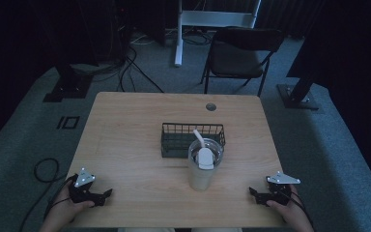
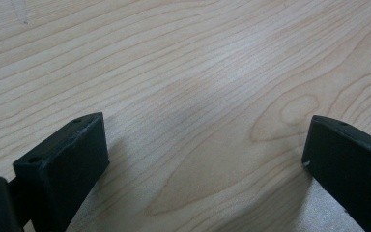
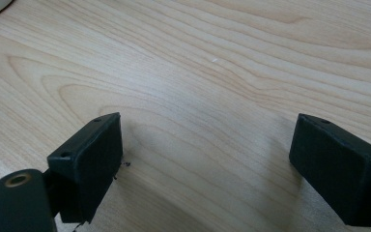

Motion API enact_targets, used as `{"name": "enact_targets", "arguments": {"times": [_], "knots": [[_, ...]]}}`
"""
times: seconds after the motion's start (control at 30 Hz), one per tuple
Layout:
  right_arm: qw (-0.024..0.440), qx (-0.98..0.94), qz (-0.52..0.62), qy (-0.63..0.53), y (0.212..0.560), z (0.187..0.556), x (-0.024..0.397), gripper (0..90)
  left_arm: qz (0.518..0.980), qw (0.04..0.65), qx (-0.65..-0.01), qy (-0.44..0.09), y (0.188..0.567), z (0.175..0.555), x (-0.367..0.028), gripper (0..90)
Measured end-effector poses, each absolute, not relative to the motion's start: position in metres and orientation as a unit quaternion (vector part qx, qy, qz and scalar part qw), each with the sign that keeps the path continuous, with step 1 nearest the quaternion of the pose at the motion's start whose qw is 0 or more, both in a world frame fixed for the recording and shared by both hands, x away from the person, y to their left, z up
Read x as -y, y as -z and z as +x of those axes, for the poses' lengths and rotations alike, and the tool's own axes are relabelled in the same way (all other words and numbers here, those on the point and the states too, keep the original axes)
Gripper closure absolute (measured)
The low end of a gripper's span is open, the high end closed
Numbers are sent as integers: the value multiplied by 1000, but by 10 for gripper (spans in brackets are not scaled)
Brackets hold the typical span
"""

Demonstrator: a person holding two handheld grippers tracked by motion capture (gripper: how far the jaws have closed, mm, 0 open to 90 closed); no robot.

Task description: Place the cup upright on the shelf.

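Both hand-held grippers rest wide open and empty on the tabletop point(image 1: 125, 125): left point(image 1: 107, 193) at seven o'clock of the cup point(image 1: 203, 169), right point(image 1: 252, 193) at four.

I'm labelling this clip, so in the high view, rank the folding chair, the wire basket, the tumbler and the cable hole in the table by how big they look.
1. Folding chair, though it stands farthest back.
2. Wire basket.
3. Tumbler, close to the basket in apparent size and nearer the camera, so that order is unsure.
4. Cable hole, clearly smallest.

Left gripper point(image 1: 107, 194) and right gripper point(image 1: 252, 192) rest low — jaws spread wide, nothing held.
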State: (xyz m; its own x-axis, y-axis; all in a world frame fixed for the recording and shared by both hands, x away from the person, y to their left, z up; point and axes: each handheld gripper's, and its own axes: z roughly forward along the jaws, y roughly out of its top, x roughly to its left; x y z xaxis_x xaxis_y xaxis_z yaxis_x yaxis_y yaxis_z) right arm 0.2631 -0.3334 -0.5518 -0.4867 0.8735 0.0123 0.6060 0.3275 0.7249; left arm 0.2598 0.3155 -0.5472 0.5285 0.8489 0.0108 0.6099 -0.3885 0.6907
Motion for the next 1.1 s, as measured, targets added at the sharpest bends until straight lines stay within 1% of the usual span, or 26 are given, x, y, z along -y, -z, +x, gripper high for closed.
{"name": "enact_targets", "arguments": {"times": [0.47, 0.83, 1.1], "knots": [[215, -762, 513, -331, 552, 266, 331, 113, 813, 323, -448, -184, 547, 260, -315, 21], [213, -765, 509, -333, 552, 267, 332, 118, 817, 323, -442, -183, 547, 259, -315, 19], [207, -763, 504, -349, 550, 269, 332, 123, 823, 329, -423, -188, 544, 256, -313, 19]]}}
